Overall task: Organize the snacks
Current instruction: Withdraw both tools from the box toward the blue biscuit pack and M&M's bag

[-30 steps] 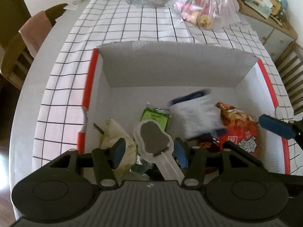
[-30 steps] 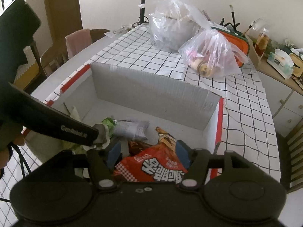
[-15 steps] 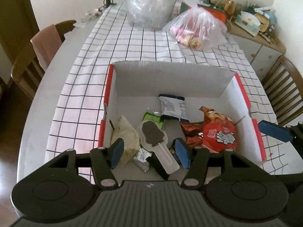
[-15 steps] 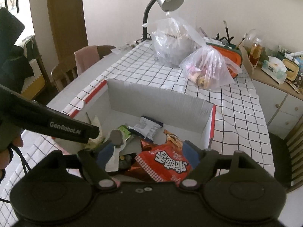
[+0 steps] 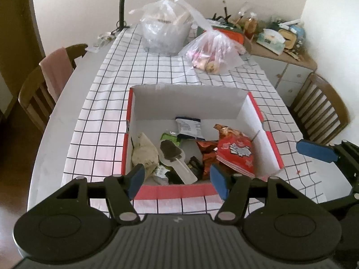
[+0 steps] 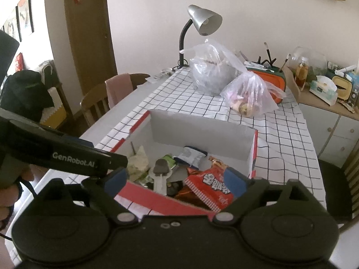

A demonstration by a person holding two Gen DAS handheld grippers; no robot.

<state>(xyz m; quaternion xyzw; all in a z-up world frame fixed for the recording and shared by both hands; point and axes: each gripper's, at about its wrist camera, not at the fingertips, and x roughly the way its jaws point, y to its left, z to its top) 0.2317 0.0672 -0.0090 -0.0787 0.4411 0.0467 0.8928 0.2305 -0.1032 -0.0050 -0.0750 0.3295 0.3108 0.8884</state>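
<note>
Both grippers have pulled up and back from the box (image 5: 264, 121), so the whole box now shows on the checked cloth (image 5: 112, 103) where a second ago only its inside filled the view; the left gripper (image 5: 177, 178) has its blue pads apart with nothing between them, and its jaws have just been opening; the right gripper (image 6: 177, 181) is spread very wide and empty too, and its jaws have just been opening a lot; the snacks all lie inside the box: the red chip bag (image 5: 235, 154) on the right, the blue and white packet (image 5: 188, 129) near the back wall, the ice pop in its clear wrapper (image 5: 175, 157) in the middle, the green packet (image 5: 169, 137) behind it, and the pale crumpled wrapper (image 5: 144, 154) on the left; the blue and white packet has come to rest at the back, where a second ago it was a blur in the air; I think this batch is now put away, and the two plastic bags (image 5: 208, 53) at the far end of the table may hold what comes next
</note>
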